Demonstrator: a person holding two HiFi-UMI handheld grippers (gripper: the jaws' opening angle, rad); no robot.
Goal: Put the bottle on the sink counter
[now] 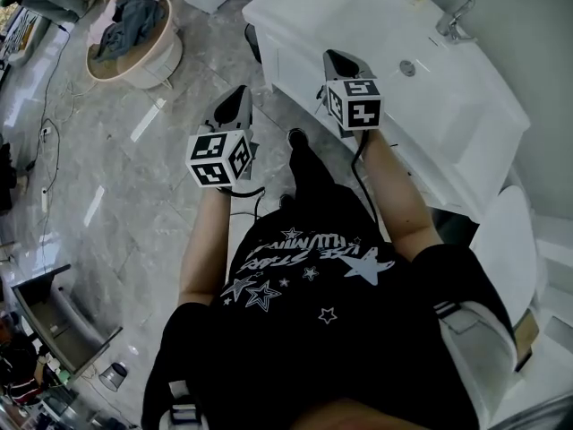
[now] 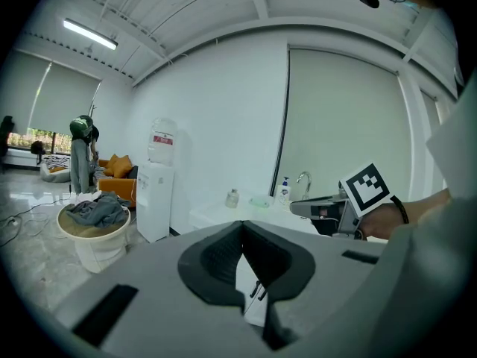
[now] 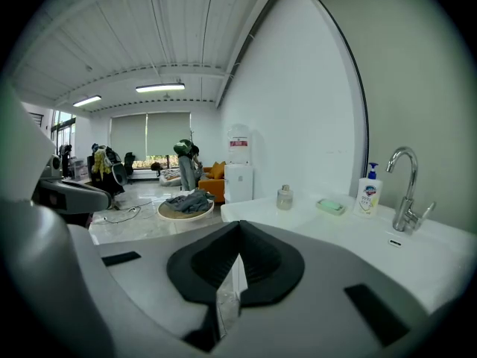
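Beige laundry basket (image 1: 143,61) with grey clothes (image 1: 125,21) in it stands on the polished grey floor (image 1: 107,168) at the far left. The left hand-held gripper (image 1: 240,95) hangs above the floor, its jaws pressed together with nothing between them. Just to its right, the right hand-held gripper (image 1: 338,58) is also closed and empty, close to the front of the white desk (image 3: 358,230). The bottle (image 3: 284,197) stands upright at the desk's far left end, well apart from both grippers. Right of it are a green soap dish (image 3: 330,206), a pump dispenser (image 3: 368,192) and the tap (image 3: 408,200).
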